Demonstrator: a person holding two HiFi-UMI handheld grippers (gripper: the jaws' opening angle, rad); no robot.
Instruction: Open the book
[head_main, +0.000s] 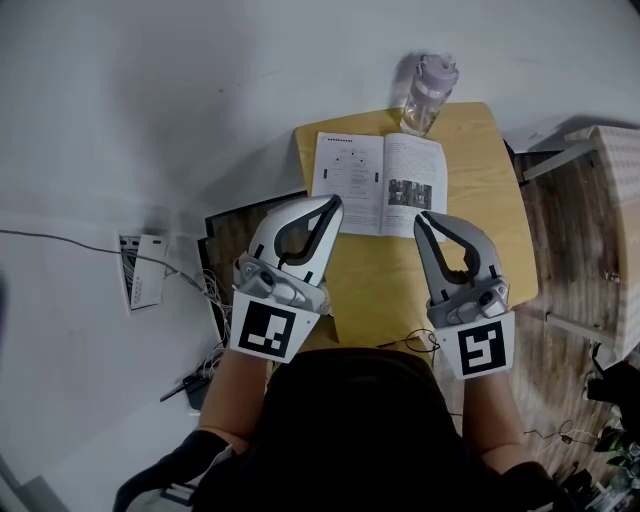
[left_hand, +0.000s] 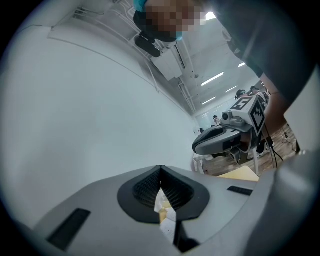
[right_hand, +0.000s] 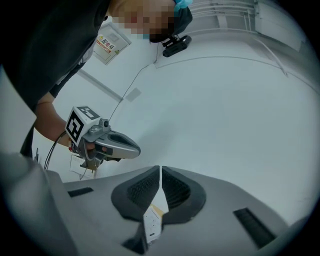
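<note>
Yellow table (head_main: 480, 250) bears one open book (head_main: 380, 185); one bottle (head_main: 428, 92).

Black shirt (head_main: 350, 420); grey left gripper (head_main: 335, 207) and right gripper (head_main: 421, 222) bear marker cubes (head_main: 268, 332).

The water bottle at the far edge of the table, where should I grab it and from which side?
Probably the clear body of the bottle, just below its lid, jaws across the round sides. It stands upright behind the open book, so bring the right gripper, now shut, opened and level from the right, clear of the pages.
</note>
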